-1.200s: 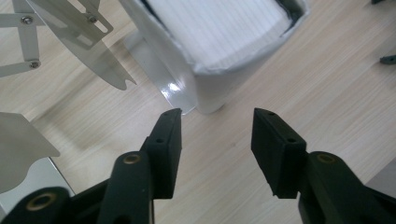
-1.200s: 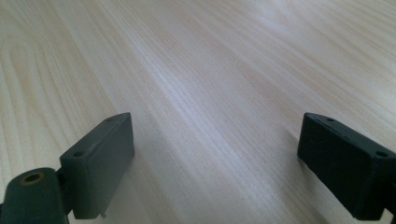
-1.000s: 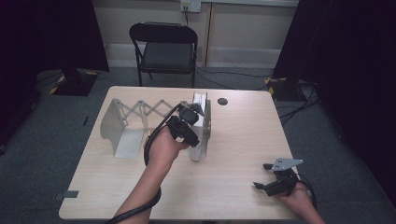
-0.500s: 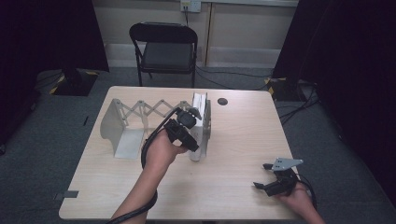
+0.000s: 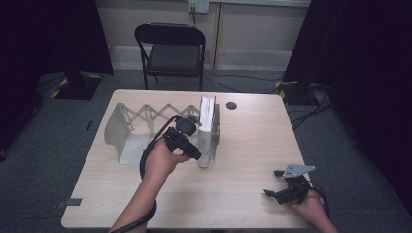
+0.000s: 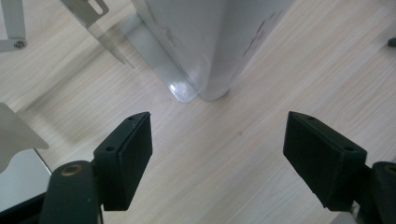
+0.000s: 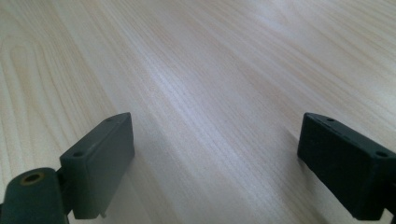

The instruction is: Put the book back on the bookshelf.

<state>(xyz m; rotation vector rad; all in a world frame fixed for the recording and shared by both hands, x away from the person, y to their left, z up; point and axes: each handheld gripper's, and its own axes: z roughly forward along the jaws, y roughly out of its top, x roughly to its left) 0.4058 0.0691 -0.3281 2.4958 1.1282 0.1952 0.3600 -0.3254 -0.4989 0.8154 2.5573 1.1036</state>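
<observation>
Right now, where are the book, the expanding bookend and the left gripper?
book [image 5: 208, 127], high view, its upright cover.
expanding bookend [image 5: 116, 130], high view, its left end plate.
left gripper [image 6: 217, 151], left gripper view, between its open jaws.

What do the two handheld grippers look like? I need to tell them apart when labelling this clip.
Both are black two-jaw tools with flat rectangular pads. The left gripper trails a thick black cable that loops beside the bare forearm. The right gripper carries a grey three-cornered plate on top, with a thin cable by the wrist. No sleeves show.
</observation>
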